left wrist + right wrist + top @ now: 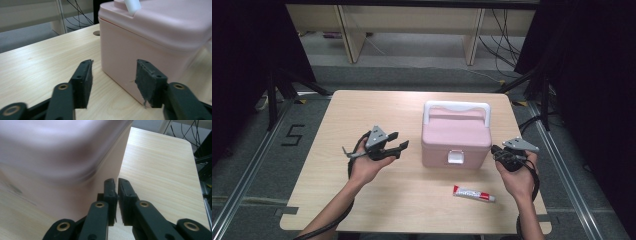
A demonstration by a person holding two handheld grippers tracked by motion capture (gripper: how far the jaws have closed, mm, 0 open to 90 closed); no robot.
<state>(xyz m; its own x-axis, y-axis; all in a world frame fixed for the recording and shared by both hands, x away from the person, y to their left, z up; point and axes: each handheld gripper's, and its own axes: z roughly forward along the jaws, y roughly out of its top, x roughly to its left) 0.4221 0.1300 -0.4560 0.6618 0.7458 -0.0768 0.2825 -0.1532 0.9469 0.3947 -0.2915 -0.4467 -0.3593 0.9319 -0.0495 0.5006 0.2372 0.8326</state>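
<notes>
A pink lidded box (pixel 456 135) with a white handle (pixel 457 106) and a white front latch (pixel 456 157) stands on the wooden table (pixel 362 110). My left gripper (pixel 401 140) hovers just left of the box, open, with its jaws pointing at it. In the left gripper view the box's corner (pixel 150 32) lies beyond the wide gap of that gripper (pixel 113 72), with nothing between the pads. My right gripper (pixel 493 149) is close against the box's right side. Its jaws (pixel 117 181) stand a narrow slit apart, with nothing between them, beside the blurred pink wall (pixel 50 150).
A red and white tube (pixel 474 193) lies on the table in front of the box, near the right hand. Black stands and cables flank the table. Shelving legs and wires sit on the floor beyond the far edge.
</notes>
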